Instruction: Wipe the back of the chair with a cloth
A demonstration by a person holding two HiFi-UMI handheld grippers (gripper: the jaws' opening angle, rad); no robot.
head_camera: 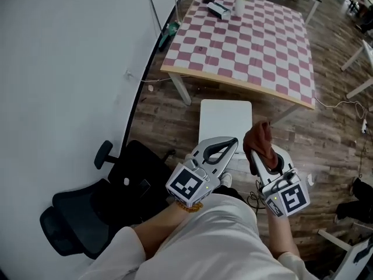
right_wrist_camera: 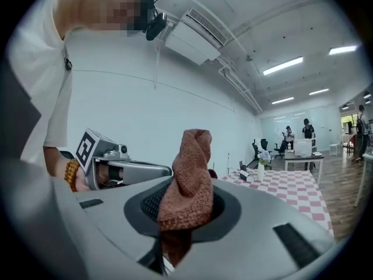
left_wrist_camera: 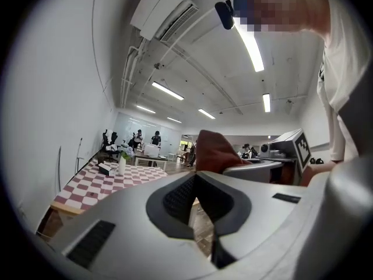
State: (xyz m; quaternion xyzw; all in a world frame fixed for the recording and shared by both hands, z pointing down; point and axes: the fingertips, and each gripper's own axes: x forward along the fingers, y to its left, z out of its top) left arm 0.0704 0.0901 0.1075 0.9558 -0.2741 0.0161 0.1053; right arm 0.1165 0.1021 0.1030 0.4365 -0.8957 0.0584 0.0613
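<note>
Our right tongs [head_camera: 255, 155] are clamped on a bunched rust-brown terry cloth [head_camera: 260, 140]. Its loose end stands up past the tips, gathered, we judge, so that it can be carried to the chair without trailing. Our left tongs [head_camera: 230, 144] are closed on nothing and sit just beside the right pair at lower centre, apparently only waiting. Directly above them in the head view stands a white chair with a square seat [head_camera: 225, 118], apart from the cloth. Its back is hidden by the tongs or cut off, so we cannot say how it faces. A black wheeled office chair [head_camera: 87, 214] sits at lower left and may instead be the target. A pink-and-white chequered table [head_camera: 245, 45] fills the upper frame.
</note>
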